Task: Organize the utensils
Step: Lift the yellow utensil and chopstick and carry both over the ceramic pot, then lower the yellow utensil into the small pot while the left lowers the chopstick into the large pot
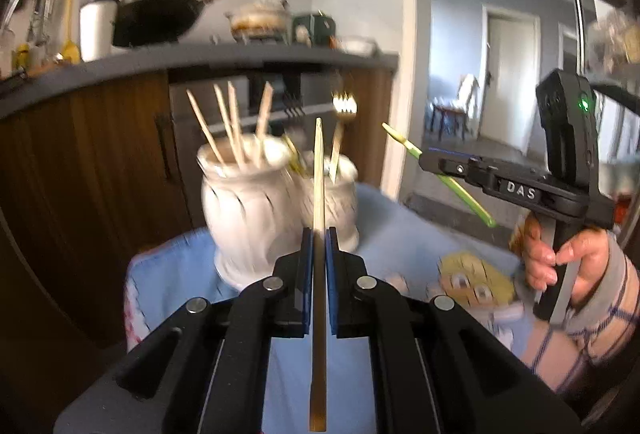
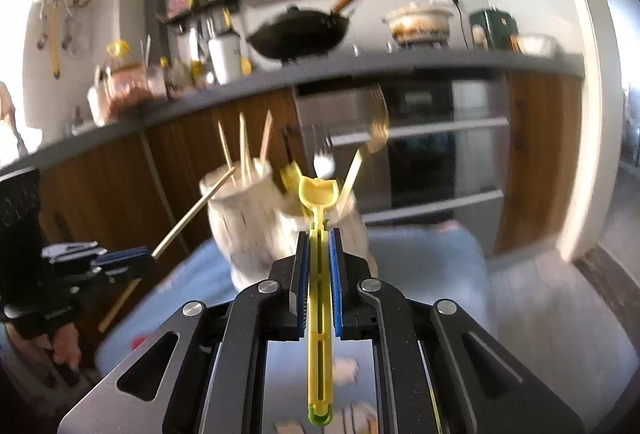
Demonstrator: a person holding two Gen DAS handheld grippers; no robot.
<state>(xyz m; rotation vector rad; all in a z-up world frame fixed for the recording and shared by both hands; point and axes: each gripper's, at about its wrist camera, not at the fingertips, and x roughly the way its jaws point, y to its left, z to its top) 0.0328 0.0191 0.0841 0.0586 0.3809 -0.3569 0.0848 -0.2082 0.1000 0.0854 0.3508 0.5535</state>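
on blue cloth (image 1: 400,234) (kitchen): white holders (image 1: 248,210)

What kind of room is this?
It looks like a home kitchen. A black wok and a pot sit on the stove, and white jars on the table hold chopsticks and forks.

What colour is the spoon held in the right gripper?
Yellow spoon with a green handle end, clearest in the right wrist view.

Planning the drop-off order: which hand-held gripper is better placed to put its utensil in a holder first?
Left, probably. The left hand-held gripper holds its wooden chopstick upright just in front of the white holders. The right hand-held gripper, holding the yellow spoon, is off to the side in the left view.
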